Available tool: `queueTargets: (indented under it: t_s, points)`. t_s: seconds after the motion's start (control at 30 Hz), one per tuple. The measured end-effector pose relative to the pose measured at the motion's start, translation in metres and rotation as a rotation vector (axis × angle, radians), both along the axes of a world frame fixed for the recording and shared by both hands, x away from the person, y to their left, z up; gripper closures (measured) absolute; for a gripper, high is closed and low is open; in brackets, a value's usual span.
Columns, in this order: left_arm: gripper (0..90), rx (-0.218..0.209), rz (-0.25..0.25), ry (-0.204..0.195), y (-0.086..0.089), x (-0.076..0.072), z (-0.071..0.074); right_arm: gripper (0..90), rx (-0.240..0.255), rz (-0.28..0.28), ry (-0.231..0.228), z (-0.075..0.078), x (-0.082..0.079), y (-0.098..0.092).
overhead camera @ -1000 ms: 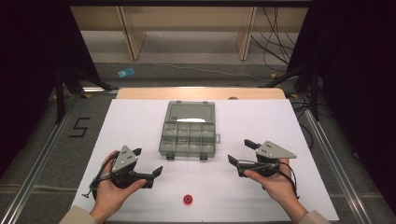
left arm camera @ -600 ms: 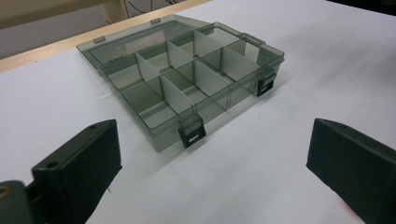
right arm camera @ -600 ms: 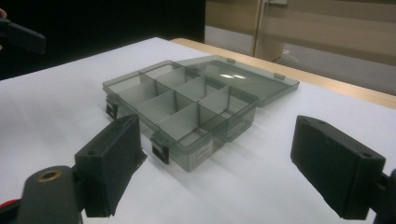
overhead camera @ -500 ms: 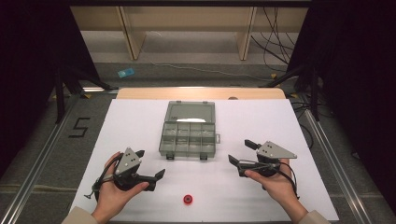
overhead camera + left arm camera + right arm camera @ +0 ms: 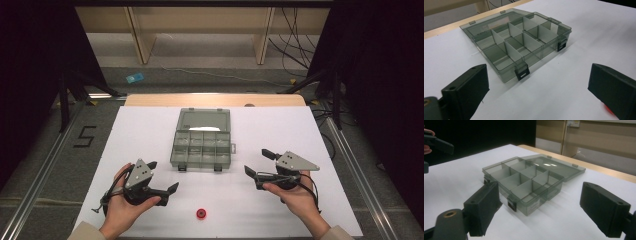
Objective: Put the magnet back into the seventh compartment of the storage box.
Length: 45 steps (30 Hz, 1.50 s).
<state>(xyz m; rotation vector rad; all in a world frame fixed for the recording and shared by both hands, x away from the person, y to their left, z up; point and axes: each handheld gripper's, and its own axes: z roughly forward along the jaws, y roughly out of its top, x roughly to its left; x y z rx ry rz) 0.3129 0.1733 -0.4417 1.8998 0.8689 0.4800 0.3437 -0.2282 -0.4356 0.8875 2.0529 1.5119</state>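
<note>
A smoky clear compartment box (image 5: 202,145) lies in the middle of the white table with its lid folded back and its cells empty. A small red round piece (image 5: 201,214) rests near the front edge. My left gripper (image 5: 163,176) hovers open at the front left, pointing toward the box (image 5: 519,47). Its jaws (image 5: 539,92) stand wide apart with nothing between them, and the red piece (image 5: 607,110) peeks out behind one jaw. My right gripper (image 5: 256,161) is open at the front right, facing the box (image 5: 529,180) with empty jaws (image 5: 541,210).
The white table top (image 5: 300,130) ends in a wooden strip (image 5: 150,100) at the back. Beyond lie floor, shelf legs and cables. Dark curtains flank both sides. The other gripper (image 5: 436,143) shows far off in the right gripper view.
My left gripper has shifted slightly right and toward the front edge. The right gripper, box and red piece stay where they were.
</note>
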Motion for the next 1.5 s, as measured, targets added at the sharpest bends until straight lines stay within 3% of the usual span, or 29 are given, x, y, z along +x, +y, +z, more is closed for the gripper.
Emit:
queueTargets:
  t_s: [0.1,0.2,0.23,0.27,0.33,0.43,0.53,0.57,0.6,0.67,0.7,0.73,0.77,0.9,0.97,1.0,1.27,1.4,1.43,1.47,1.5]
  points:
    - [3.4,0.022,-0.025,-0.009,-0.001,-0.001,0.001,17.1,0.02,0.011,-0.023,0.0,-0.001,0.0]
    - [4.7,0.023,-0.049,-0.01,-0.005,-0.004,0.001,17.2,0.0,0.002,-0.009,0.001,-0.006,-0.003]
    - [5.7,0.026,-0.057,-0.008,-0.005,-0.005,0.001,17.2,0.006,0.005,-0.033,0.001,-0.006,-0.004]
    - [6.5,0.024,-0.061,-0.009,-0.007,-0.006,0.001,17.2,0.006,0.003,-0.012,0.002,-0.009,-0.005]
    - [7.7,0.028,-0.082,-0.005,-0.011,-0.009,0.001,17.2,0.019,0.005,-0.036,0.002,-0.011,-0.007]
    - [10.0,0.039,-0.128,-0.001,-0.019,-0.011,-0.001,17.2,0.014,0.0,-0.017,0.003,-0.017,-0.01]
    - [12.6,0.048,-0.169,0.023,-0.028,-0.012,-0.005,17.3,0.007,-0.007,-0.022,0.003,-0.022,-0.013]
    - [12.6,0.062,-0.187,0.028,-0.032,-0.013,-0.006,17.2,0.007,0.002,-0.044,0.003,-0.021,-0.014]
    - [12.6,0.067,-0.198,0.028,-0.035,-0.013,-0.007,17.2,0.024,0.001,-0.011,0.003,-0.024,-0.013]
    - [12.8,0.077,-0.223,0.04,-0.041,-0.014,-0.009,17.3,0.006,-0.011,-0.047,0.003,-0.024,-0.015]
    - [12.9,0.099,-0.239,0.03,-0.043,-0.013,-0.011,17.3,0.012,-0.001,-0.023,0.003,-0.026,-0.014]
    - [13.0,0.084,-0.236,0.041,-0.046,-0.015,-0.012,17.3,0.014,0.004,-0.051,0.003,-0.025,-0.014]
    - [13.1,0.091,-0.249,0.042,-0.048,-0.015,-0.013,17.3,0.017,0.005,-0.022,0.003,-0.027,-0.014]
    - [14.4,0.11,-0.276,0.059,-0.055,-0.015,-0.017,17.3,0.024,0.009,-0.024,0.003,-0.03,-0.013]
    - [15.0,0.126,-0.308,0.07,-0.059,-0.014,-0.019,17.3,0.007,0.001,-0.047,0.004,-0.03,-0.015]
    - [15.3,0.126,-0.32,0.081,-0.062,-0.015,-0.02,17.3,0.01,0.001,-0.03,0.004,-0.032,-0.015]
    - [16.4,0.207,-0.384,0.138,-0.074,-0.016,-0.029,17.5,0.001,0.01,-0.013,0.002,-0.032,-0.014]
    - [18.8,0.271,-0.421,0.171,-0.08,-0.013,-0.034,17.7,-0.001,0.007,-0.041,0.002,-0.03,-0.015]
    - [19.8,0.268,-0.42,0.185,-0.084,-0.012,-0.036,17.7,0.0,0.008,-0.039,0.002,-0.03,-0.015]
    - [21.1,0.309,-0.451,0.19,-0.084,-0.01,-0.035,17.7,0.005,0.008,-0.013,0.002,-0.031,-0.014]
    - [22.0,0.299,-0.44,0.2,-0.088,-0.011,-0.037,17.7,0.004,0.009,-0.013,0.002,-0.031,-0.014]
